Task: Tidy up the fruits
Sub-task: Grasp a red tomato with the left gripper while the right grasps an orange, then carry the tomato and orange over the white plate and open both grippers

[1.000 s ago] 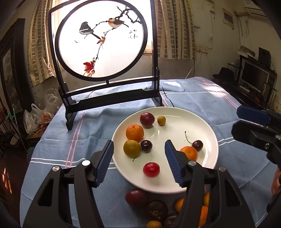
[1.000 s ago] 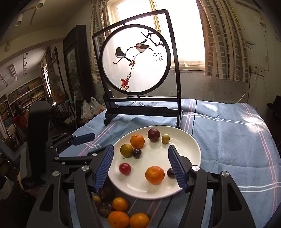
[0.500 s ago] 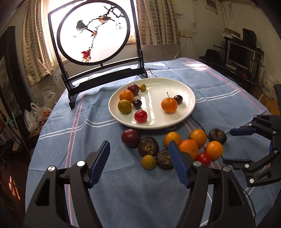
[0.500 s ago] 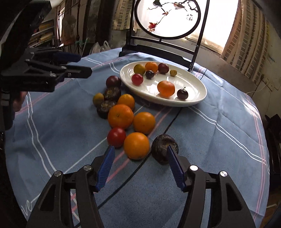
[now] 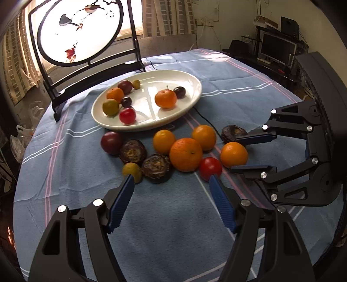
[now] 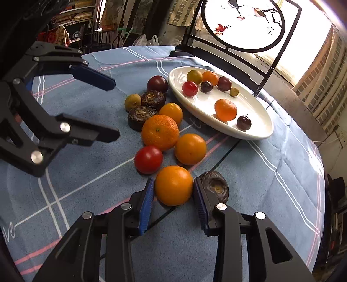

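Our right gripper (image 6: 173, 191) is closing on an orange (image 6: 174, 185) beside the dark shrivelled fruit (image 6: 214, 184); our left gripper (image 5: 171, 180) is opening, jaws spread with nothing between them. We see the white plate (image 5: 190, 86) beyond, on blue cloth (image 5: 173, 227).

Round screen (image 6: 245, 23) cropped at top edge in both wrist views. Small red tomato (image 5: 210, 168) partly behind left gripper (image 5: 171, 180) fingertip. Dark wrinkled fruit (image 6: 214, 186) half hidden behind right gripper (image 6: 173, 188) pad. Pad contact on orange (image 6: 173, 185) unclear. Shelf clutter (image 6: 71, 17) too dim to identify.
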The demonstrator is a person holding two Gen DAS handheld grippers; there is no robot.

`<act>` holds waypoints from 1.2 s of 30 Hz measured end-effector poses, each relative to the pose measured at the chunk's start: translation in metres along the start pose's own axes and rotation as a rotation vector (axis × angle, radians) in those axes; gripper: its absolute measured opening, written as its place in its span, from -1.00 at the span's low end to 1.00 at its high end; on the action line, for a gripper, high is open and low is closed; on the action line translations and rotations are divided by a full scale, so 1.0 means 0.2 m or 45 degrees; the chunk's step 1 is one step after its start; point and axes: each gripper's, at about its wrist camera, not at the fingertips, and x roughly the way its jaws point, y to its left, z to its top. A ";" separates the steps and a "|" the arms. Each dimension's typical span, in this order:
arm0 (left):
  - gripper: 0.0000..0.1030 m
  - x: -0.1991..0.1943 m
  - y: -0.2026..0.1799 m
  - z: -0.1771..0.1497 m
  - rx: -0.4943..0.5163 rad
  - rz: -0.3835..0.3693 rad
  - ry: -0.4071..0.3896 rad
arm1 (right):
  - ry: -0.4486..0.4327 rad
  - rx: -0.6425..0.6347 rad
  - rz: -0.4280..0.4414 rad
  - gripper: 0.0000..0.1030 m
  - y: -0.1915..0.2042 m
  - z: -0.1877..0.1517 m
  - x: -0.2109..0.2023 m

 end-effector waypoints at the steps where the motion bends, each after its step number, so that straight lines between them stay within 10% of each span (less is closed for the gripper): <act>1: 0.35 0.01 -0.03 0.00 0.004 -0.017 0.005 | -0.007 0.016 -0.002 -0.29 -0.01 -0.02 -0.02; 6: 0.32 0.10 -0.15 0.02 -0.021 -0.073 0.034 | -0.041 0.118 0.007 -0.29 -0.08 -0.12 -0.12; 15: -0.45 0.23 -0.17 0.09 -0.161 -0.060 0.101 | -0.053 0.201 0.005 -0.28 -0.14 -0.21 -0.14; 36: -0.46 -0.05 0.14 0.20 -0.179 0.143 -0.104 | -0.240 0.323 0.088 -0.29 -0.12 0.04 -0.26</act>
